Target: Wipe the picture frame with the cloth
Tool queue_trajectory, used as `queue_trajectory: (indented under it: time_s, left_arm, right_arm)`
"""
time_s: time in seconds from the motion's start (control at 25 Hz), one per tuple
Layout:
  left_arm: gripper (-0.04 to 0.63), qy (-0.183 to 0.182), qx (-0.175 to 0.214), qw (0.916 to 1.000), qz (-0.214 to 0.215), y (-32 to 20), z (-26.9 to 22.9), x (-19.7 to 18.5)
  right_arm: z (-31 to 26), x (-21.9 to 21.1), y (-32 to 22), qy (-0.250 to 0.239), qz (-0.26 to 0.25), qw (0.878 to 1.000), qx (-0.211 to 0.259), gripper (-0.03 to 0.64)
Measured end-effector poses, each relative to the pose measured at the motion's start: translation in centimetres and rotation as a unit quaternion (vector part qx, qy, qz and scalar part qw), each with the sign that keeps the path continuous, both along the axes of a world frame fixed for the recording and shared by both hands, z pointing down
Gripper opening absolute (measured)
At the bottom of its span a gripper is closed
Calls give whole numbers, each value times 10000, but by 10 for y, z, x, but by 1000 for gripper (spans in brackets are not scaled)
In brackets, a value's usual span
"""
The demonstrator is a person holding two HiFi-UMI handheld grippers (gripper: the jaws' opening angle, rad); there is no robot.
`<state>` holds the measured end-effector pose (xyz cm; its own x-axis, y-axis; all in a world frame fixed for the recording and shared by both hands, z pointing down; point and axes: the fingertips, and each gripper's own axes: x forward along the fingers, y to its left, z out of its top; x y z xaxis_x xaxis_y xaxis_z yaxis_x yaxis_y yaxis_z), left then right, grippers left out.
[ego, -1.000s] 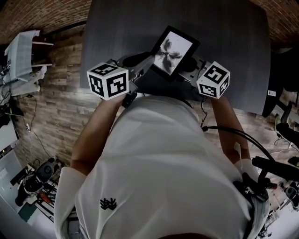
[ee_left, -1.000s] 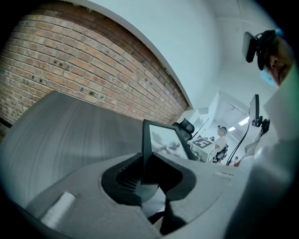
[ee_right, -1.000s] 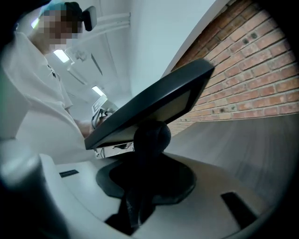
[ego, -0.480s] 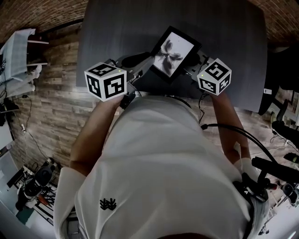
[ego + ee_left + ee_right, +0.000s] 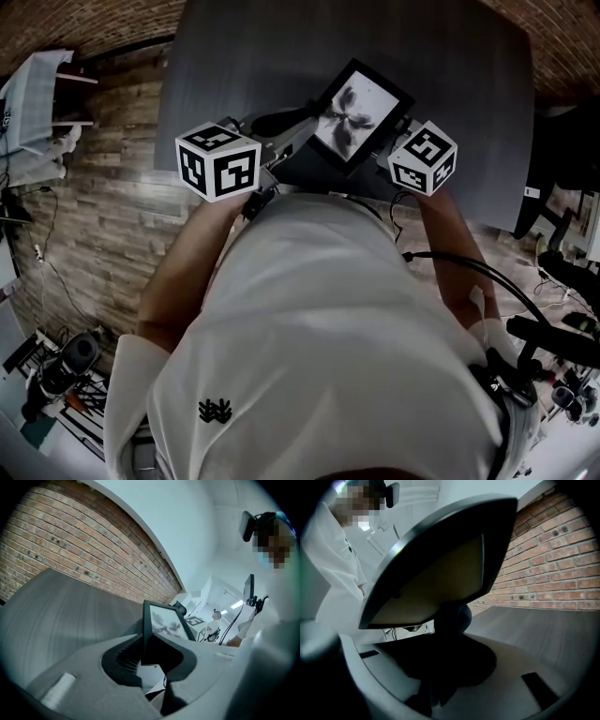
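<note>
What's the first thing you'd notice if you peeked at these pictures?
The black picture frame with a flowery print, held up over the dark table. The left hand-held gripper pinches its edge. The right hand-held gripper holds a dark cloth up at the frame's back.

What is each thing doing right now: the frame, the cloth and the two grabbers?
picture frame: held up in the air, tilted, gripped at one edge.
dark cloth: bunched up, touching the frame's back.
left gripper: shut on the picture frame.
right gripper: shut on the dark cloth.
</note>
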<state>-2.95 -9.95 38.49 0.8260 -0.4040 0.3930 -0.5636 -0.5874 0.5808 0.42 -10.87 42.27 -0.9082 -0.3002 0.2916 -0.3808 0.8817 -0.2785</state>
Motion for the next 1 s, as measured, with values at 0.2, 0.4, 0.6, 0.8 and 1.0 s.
queue_trajectory:
  time_s: [0.2,0.4,0.6,0.8,1.0]
  left_arm:
    - [75,-3,27,10000,-37,1,0,-2]
    - [75,37,48,10000,-1,5,2,-2]
    - [75,164,35,9999,37,13,-5,-39]
    - [75,187,85,9998,-25,16,-5,-47]
    - [75,184,103,9997,-132,12,-2,-57]
  right_arm:
    - [3,-5,18,11,-358,9994,-2,107]
    - [-1,23,-18,-90,440,9990,-41,107]
    - [-19,1,-32,-12,835,9965,70,107]
    - [-13,-32,9,145,191,9997,103,107]
    - [-4,-56,47,200,-408,9990,13,107]
